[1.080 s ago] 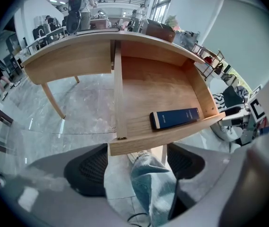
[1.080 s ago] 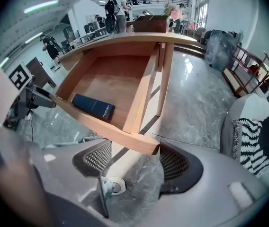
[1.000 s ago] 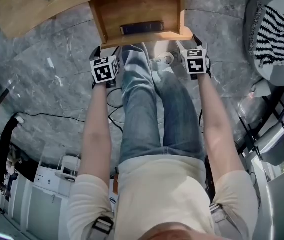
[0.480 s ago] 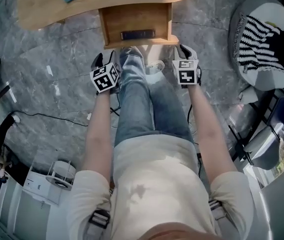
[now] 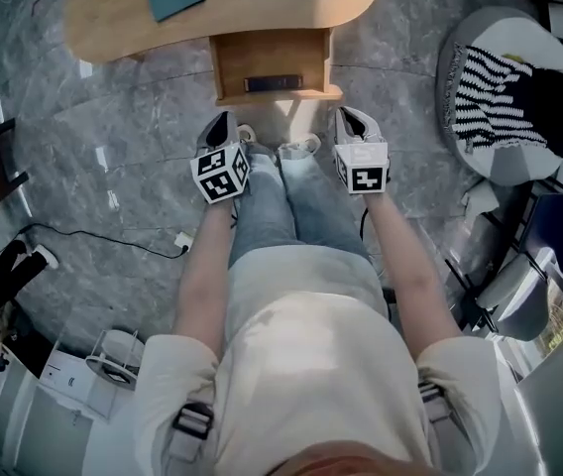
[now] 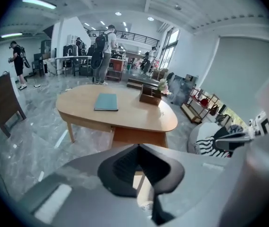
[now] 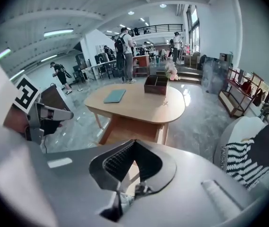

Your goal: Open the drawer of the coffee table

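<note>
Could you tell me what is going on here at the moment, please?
A person stands facing a wooden coffee table with a tool in each hand. The table's drawer is pulled out, and a dark flat object lies inside it. The left tool and the right tool are both shut and empty, held clear of the drawer front on the person's side.
</note>
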